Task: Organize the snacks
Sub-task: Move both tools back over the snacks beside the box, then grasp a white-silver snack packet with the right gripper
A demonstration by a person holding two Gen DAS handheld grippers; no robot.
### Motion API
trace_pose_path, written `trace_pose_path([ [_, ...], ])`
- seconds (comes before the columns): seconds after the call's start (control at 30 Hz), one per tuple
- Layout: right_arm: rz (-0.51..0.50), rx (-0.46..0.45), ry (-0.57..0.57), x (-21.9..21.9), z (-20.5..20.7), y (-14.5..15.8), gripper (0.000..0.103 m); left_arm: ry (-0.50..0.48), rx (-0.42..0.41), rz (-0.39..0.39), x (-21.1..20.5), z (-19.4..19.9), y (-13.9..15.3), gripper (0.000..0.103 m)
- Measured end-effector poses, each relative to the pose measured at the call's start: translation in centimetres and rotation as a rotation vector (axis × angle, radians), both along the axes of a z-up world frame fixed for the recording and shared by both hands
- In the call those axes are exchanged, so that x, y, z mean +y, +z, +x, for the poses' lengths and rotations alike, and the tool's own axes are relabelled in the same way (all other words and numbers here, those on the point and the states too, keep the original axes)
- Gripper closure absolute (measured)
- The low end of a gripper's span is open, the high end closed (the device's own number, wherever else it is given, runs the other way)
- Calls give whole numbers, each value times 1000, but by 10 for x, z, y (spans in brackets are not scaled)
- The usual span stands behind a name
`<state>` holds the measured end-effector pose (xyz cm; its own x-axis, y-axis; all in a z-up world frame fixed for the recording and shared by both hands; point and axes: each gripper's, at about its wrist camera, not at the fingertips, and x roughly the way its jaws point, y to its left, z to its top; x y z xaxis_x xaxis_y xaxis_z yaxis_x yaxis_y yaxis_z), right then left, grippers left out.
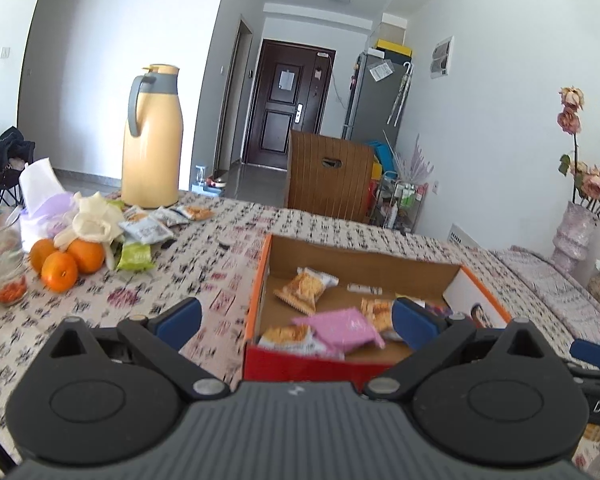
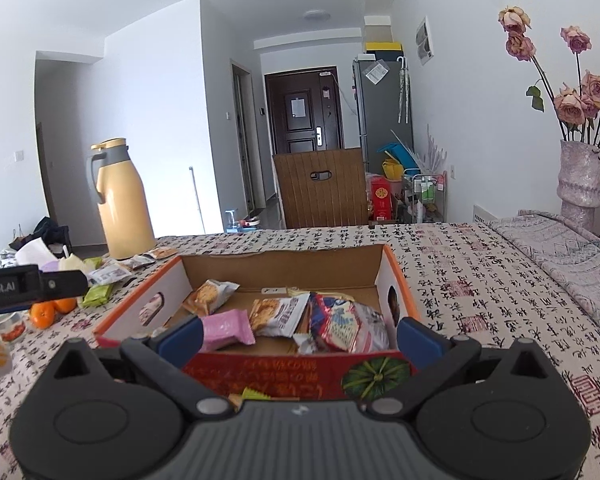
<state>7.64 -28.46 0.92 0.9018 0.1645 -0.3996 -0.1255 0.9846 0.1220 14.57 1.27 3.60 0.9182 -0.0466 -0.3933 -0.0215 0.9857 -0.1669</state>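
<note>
An open cardboard box (image 1: 364,264) with orange rim and red front holds several snack packets, among them a pink one (image 1: 340,330) and cracker packs (image 1: 304,286). It also shows in the right wrist view (image 2: 284,264) with the pink packet (image 2: 226,330) and a red-blue bag (image 2: 344,326). My left gripper (image 1: 296,320) is open and empty, above the box's near left corner. My right gripper (image 2: 298,334) is open and empty over the box's front wall. More loose packets (image 1: 152,228) lie on the table at the left, near the jug.
A yellow thermos jug (image 1: 152,140) stands at the back left. Oranges (image 1: 66,262), a glass (image 1: 0,256) and a tissue bag (image 1: 40,200) crowd the left side. A vase of flowers (image 2: 580,176) stands at the right. A wooden chair (image 2: 320,188) is behind the table.
</note>
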Motion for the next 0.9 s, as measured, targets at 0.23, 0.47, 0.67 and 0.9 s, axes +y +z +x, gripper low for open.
trace_pose_path([
  [0.23,-1,25,11,1,-39,-13,0,-6,29,8,5,-41,-16,0],
  [0.47,-8,80,2,-1,-71,-31,0,-24,86,16,9,-68,-39,0],
  [0.67,-16,121,4,-1,-91,-44,0,-15,130,21,16,-82,-54,0],
  [0.9,-28,162,26,6,-92,-55,0,-4,156,8,21,-87,-60,0],
])
